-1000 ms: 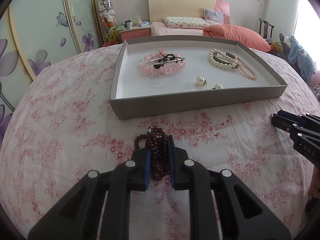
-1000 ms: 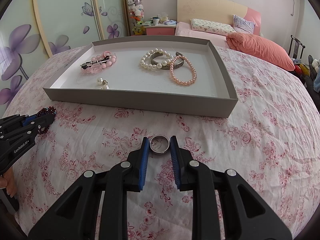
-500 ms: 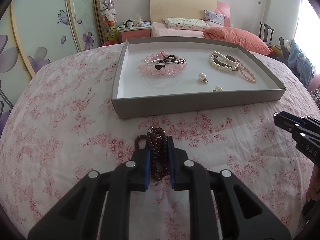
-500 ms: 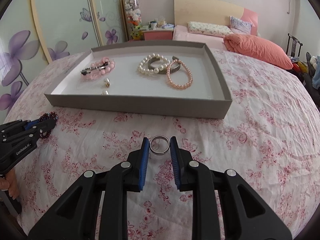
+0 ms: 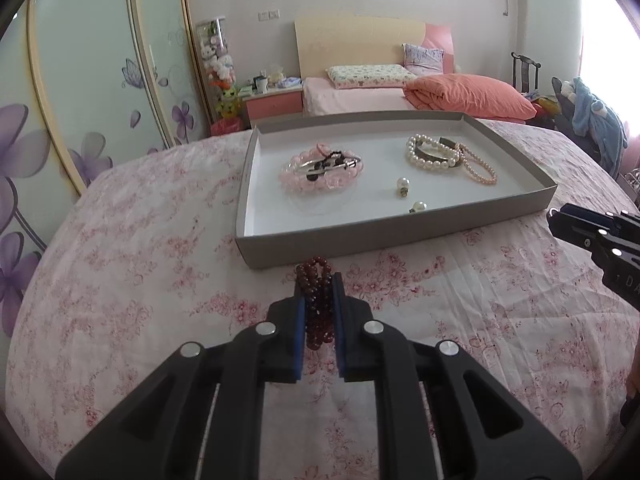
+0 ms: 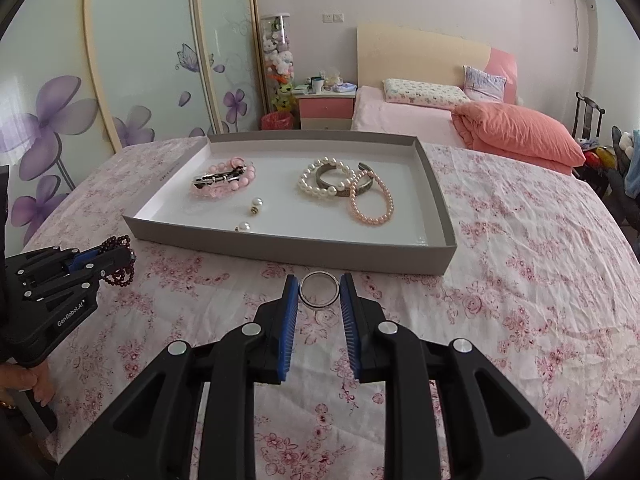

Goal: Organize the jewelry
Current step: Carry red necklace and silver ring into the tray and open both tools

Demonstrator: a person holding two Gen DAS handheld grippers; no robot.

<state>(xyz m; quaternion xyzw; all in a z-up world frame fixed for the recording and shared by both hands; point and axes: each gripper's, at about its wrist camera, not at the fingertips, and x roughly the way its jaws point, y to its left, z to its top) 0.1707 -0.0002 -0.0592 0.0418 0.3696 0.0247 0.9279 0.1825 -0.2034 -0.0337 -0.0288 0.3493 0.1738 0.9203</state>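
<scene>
My left gripper [image 5: 318, 280] is shut on a dark red bead bracelet [image 5: 316, 300] and holds it above the floral cloth, just short of the grey tray [image 5: 360, 240]. It also shows in the right wrist view [image 6: 120, 258]. My right gripper [image 6: 319, 290] is shut on a silver ring [image 6: 319, 289], lifted near the tray's front wall [image 6: 320, 250]. In the tray lie a pink bead bracelet with a hair clip [image 5: 322, 168], a white pearl bracelet [image 5: 430, 152], a metal bangle [image 6: 340, 182], a pink pearl bracelet [image 6: 372, 200] and two pearl earrings [image 5: 403, 186].
The tray sits on a round table with a pink floral cloth [image 5: 140, 260]. Behind are a bed with an orange pillow [image 5: 468, 96], a pink nightstand [image 5: 274, 104] and a sliding wardrobe with purple flowers [image 5: 80, 100]. The right gripper shows at the left wrist view's right edge [image 5: 600, 236].
Both grippers have risen off the cloth with their pieces, the bracelet and the ring, and moved closer to the tray's front wall.
</scene>
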